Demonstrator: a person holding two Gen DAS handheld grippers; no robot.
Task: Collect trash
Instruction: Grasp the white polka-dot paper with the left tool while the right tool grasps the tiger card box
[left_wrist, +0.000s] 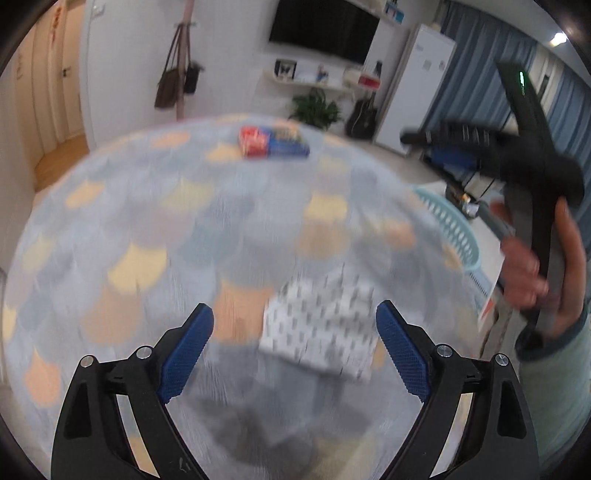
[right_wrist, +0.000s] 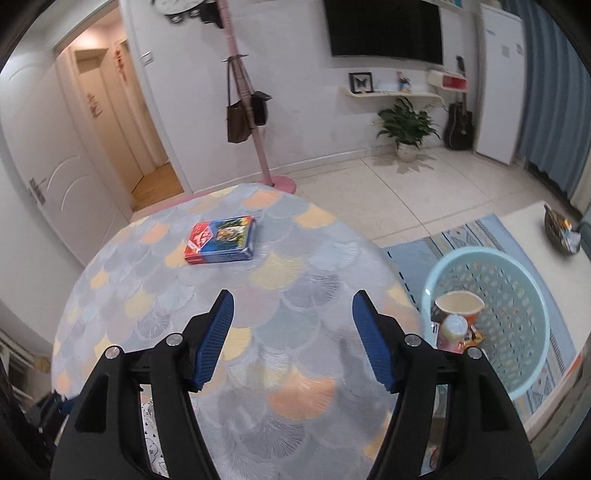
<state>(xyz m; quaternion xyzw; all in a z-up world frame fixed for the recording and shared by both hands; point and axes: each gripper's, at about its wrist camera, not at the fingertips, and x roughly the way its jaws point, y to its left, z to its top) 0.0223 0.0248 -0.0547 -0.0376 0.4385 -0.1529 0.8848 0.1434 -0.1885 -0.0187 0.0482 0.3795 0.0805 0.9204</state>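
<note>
A white patterned paper piece (left_wrist: 321, 328) lies on the round table (left_wrist: 147, 221), blurred, just ahead of my open left gripper (left_wrist: 295, 321), between its blue fingers. A red and blue box (left_wrist: 273, 142) sits at the table's far side; it also shows in the right wrist view (right_wrist: 221, 240). My right gripper (right_wrist: 291, 306) is open and empty above the table (right_wrist: 295, 369). It also shows at the right of the left wrist view (left_wrist: 406, 137), held in a hand. A light blue basket (right_wrist: 517, 332) on the floor to the right holds a paper cup (right_wrist: 458, 304) and wrappers.
A pink coat stand (right_wrist: 255, 110) with bags stands behind the table. A plant (right_wrist: 406, 125), a guitar (right_wrist: 460, 125) and a white cabinet (right_wrist: 498, 81) line the far wall. A low white table (right_wrist: 535, 229) with a dark bowl (right_wrist: 561, 230) is at the right. A blue rug (right_wrist: 461, 236) lies under the basket.
</note>
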